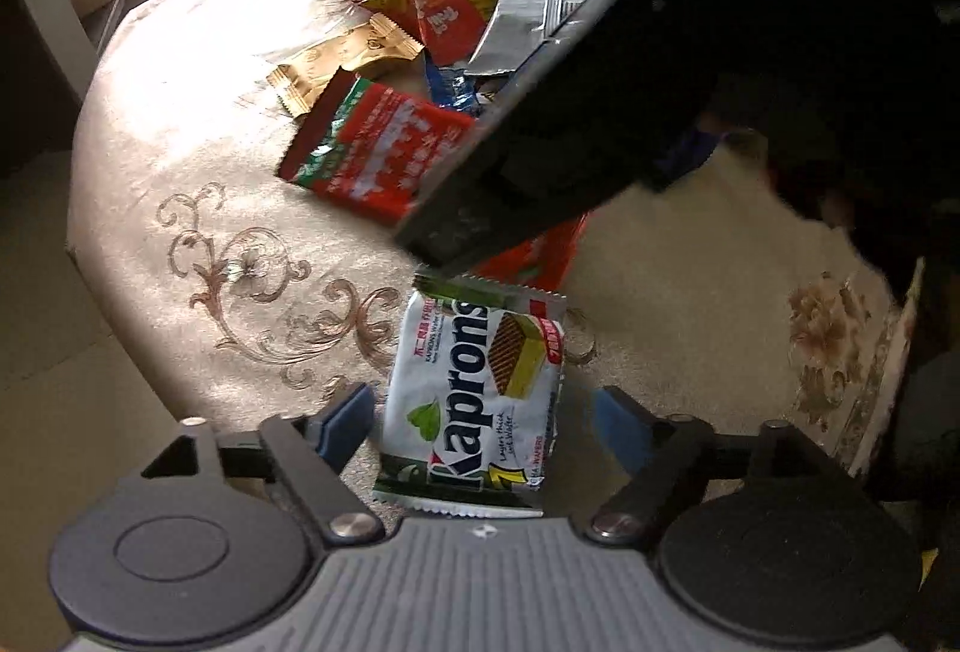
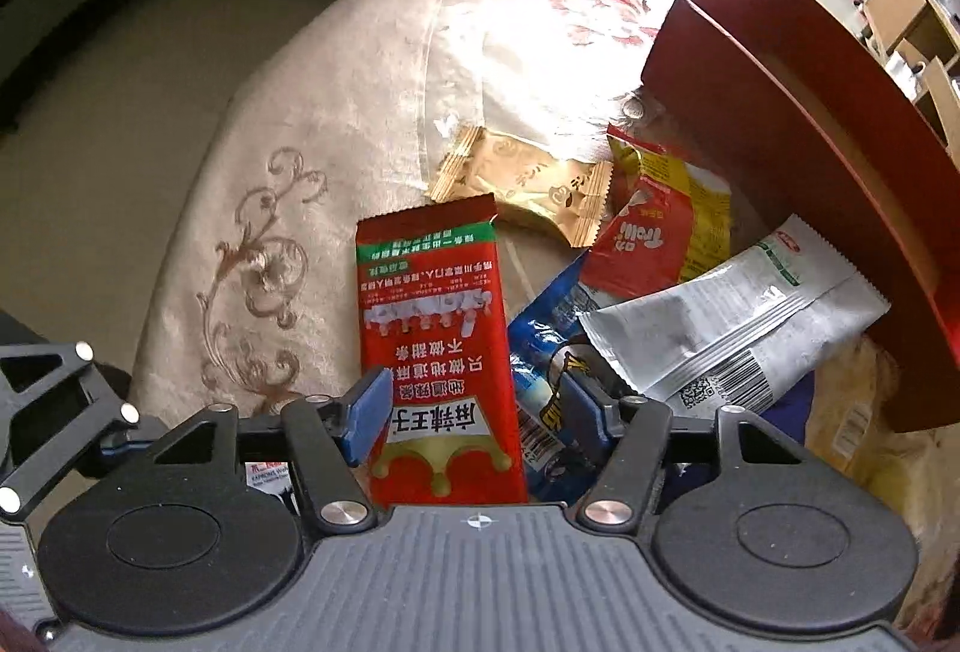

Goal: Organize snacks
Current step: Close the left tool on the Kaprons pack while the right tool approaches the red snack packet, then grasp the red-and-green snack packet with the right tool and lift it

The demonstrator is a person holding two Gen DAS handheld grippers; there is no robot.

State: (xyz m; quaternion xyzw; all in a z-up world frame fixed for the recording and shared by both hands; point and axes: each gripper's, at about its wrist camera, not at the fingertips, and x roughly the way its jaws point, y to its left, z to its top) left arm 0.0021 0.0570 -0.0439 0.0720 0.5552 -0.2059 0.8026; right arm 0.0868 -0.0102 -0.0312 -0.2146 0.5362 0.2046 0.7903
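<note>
Only the left wrist view shows the left gripper (image 1: 480, 412) spread clear around the Kaprons wafer packet (image 1: 474, 400); the right gripper (image 2: 474, 412) brackets the red spicy-snack packet (image 2: 432, 352), contact unclear.

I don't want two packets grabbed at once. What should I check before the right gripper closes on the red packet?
1. Red packet lies between the right gripper's jaws: ok.
2. Only that packet is within the jaws: not ok; one finger sits over the blue packet.
3. Pads press the red packet on both sides: not ok; there is a gap on the blue packet's side.
4. Left gripper open, Kaprons packet ungripped between its jaws: ok.
5. Room in the red box: cannot tell.
</note>
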